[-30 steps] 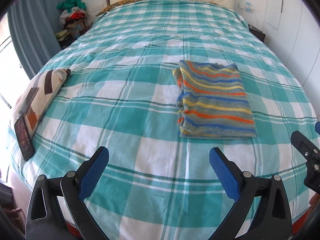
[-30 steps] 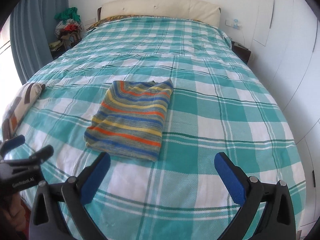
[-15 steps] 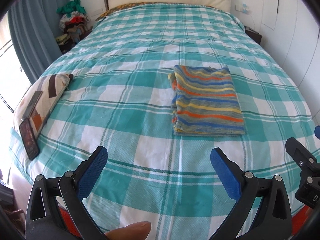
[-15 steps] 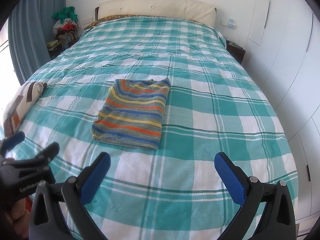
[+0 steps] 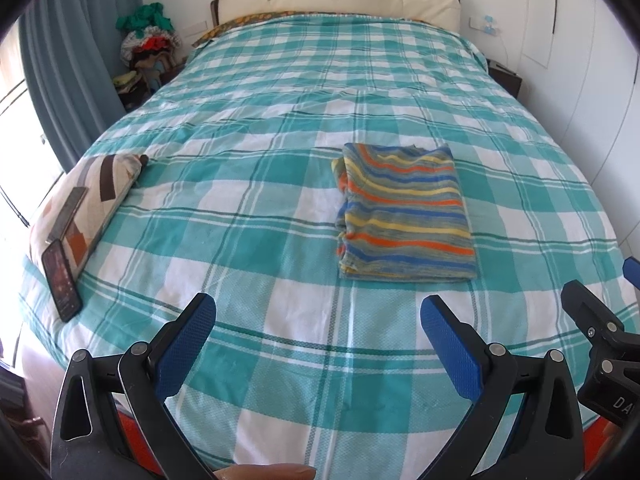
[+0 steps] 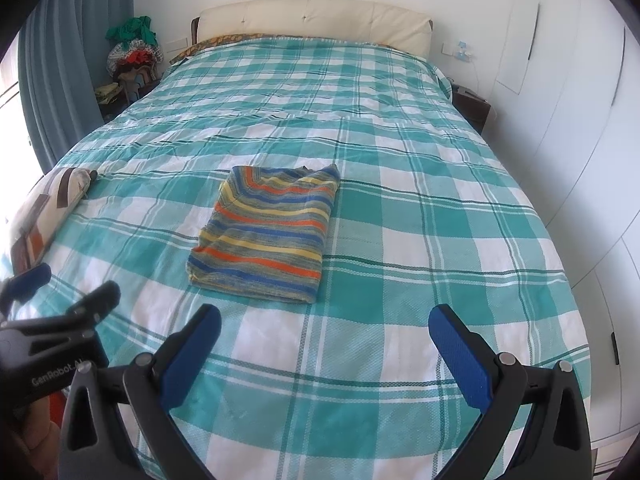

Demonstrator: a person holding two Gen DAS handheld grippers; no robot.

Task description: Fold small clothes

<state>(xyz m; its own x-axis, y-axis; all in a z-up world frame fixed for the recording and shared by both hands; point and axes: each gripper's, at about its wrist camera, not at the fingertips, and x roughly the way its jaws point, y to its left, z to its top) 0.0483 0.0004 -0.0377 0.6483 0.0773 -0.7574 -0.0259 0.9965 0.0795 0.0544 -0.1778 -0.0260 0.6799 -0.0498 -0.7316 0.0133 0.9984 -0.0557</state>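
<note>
A striped garment (image 5: 404, 212), orange, blue, yellow and grey, lies folded into a neat rectangle on the teal-and-white checked bedspread (image 5: 260, 208). It also shows in the right wrist view (image 6: 268, 236). My left gripper (image 5: 318, 312) is open and empty, held above the bed's near edge, short of the garment and to its left. My right gripper (image 6: 326, 322) is open and empty, near the bed's foot, just short of the garment. Each gripper shows at the edge of the other's view.
A patterned pillow (image 5: 84, 196) lies at the bed's left edge with a phone (image 5: 62, 280) leaning on it. A bedside table with piled clothes (image 5: 148, 52) stands at the far left. White wardrobe doors (image 6: 580, 140) run along the right. A cream headboard (image 6: 312, 20) is at the back.
Both grippers have drawn back from the folded garment toward the foot of the bed, so it looks smaller and farther. Both stay open. The garment has not moved.
</note>
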